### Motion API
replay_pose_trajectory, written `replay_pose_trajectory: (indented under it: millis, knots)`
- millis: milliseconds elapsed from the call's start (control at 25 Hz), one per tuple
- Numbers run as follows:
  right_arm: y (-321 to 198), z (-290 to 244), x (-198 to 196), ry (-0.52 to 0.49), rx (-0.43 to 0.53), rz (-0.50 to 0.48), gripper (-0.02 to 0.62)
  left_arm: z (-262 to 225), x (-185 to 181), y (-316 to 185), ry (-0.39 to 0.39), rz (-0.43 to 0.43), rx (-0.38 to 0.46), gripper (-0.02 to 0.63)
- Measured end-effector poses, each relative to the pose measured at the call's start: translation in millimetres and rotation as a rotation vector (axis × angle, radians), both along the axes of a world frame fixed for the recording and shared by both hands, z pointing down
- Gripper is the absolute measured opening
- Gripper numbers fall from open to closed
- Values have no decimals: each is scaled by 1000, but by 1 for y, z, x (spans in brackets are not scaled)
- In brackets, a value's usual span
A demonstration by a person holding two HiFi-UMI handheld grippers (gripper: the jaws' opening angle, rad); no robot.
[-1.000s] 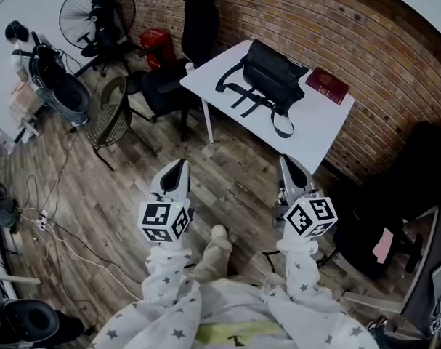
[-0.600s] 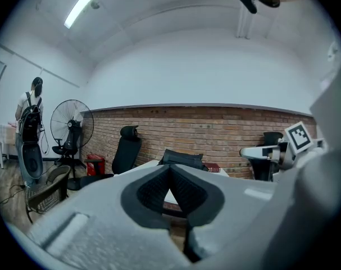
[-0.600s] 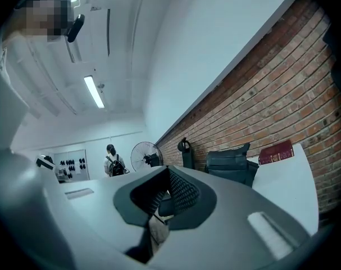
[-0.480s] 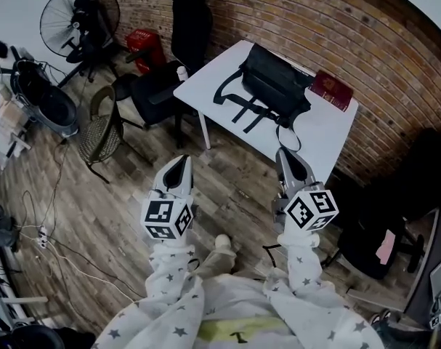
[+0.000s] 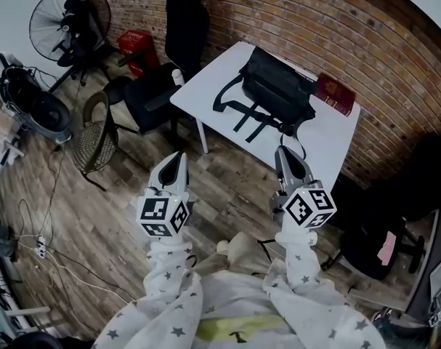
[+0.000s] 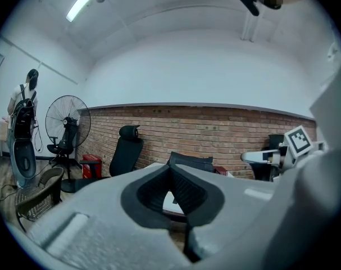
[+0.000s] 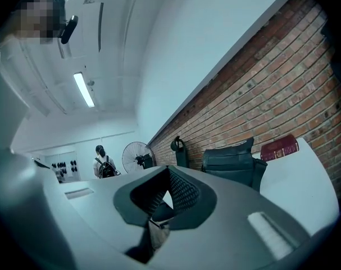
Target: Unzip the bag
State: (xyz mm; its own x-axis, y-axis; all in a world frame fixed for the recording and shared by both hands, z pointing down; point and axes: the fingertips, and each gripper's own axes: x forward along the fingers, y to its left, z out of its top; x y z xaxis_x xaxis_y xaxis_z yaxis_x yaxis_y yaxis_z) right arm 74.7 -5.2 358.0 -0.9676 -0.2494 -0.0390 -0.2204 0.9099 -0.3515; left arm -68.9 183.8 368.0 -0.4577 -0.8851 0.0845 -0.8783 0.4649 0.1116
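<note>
A black bag (image 5: pixel 276 91) with loose straps lies on the white table (image 5: pixel 320 142) against the brick wall. In the head view my left gripper (image 5: pixel 178 157) and right gripper (image 5: pixel 284 151) are held side by side over the wooden floor, short of the table's near edge. Both are shut with nothing between the jaws. The left gripper view shows the bag (image 6: pixel 191 162) straight ahead beyond the closed left gripper (image 6: pixel 170 171). From the right gripper view the bag (image 7: pixel 232 165) stands upright past the closed right gripper (image 7: pixel 168 171).
A red book (image 5: pixel 335 94) lies beside the bag. Left of the table stand a black office chair (image 5: pixel 182 13), a second chair (image 5: pixel 147 100), a wicker chair (image 5: pixel 89 133), a fan (image 5: pixel 60 20) and a red crate (image 5: pixel 135 42). Cables (image 5: pixel 46 246) trail over the floor. A person with a backpack (image 7: pixel 104 165) stands far off.
Both grippers and the person have moved forward towards the table; the table and bag sit nearer and lower in the head view. The jaws stay shut.
</note>
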Motion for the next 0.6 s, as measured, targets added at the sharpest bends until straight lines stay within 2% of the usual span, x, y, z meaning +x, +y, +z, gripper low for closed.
replay_pose_trajectory:
  millis: [280,600]
  knots:
    - [-16,10,-27,14,-13,12,9,13,-29,-17,25,5,-6,-2]
    - [-74,18,-77,-3,-33,51,8,19,-79,-76,16,57,-24,-2]
